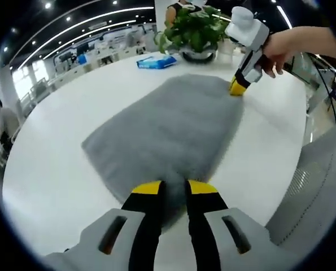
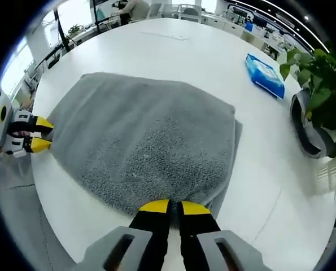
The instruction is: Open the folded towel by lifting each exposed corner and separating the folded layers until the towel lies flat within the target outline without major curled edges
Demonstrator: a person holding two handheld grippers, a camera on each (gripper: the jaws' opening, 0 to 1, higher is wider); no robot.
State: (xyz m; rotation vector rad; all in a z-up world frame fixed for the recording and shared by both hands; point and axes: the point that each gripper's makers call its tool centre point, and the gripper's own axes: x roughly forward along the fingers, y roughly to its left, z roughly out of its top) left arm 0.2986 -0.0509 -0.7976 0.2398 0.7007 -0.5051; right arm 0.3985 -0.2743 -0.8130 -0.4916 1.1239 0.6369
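Both tongs are clamped on opposite edges of the grey towel (image 1: 168, 132): left tongs (image 1: 173, 189) at one end, right tongs (image 2: 174, 208) at the other. Between them, the towel is spread on the white tabletop (image 2: 173, 56).

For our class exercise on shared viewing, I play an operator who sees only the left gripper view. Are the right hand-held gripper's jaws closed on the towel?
Observer: In the right gripper view, the right hand-held gripper has its jaws nearly together, with the towel edge between them.
Operator: Is the towel folded there?
Observer: Yes. A lower layer peeks out past the upper layer's edge, on the side towards the plant.
Operator: How does my own gripper look from that side?
Observer: The left hand-held gripper sits at the opposite end of the towel, with one yellow tip on either side of the edge.
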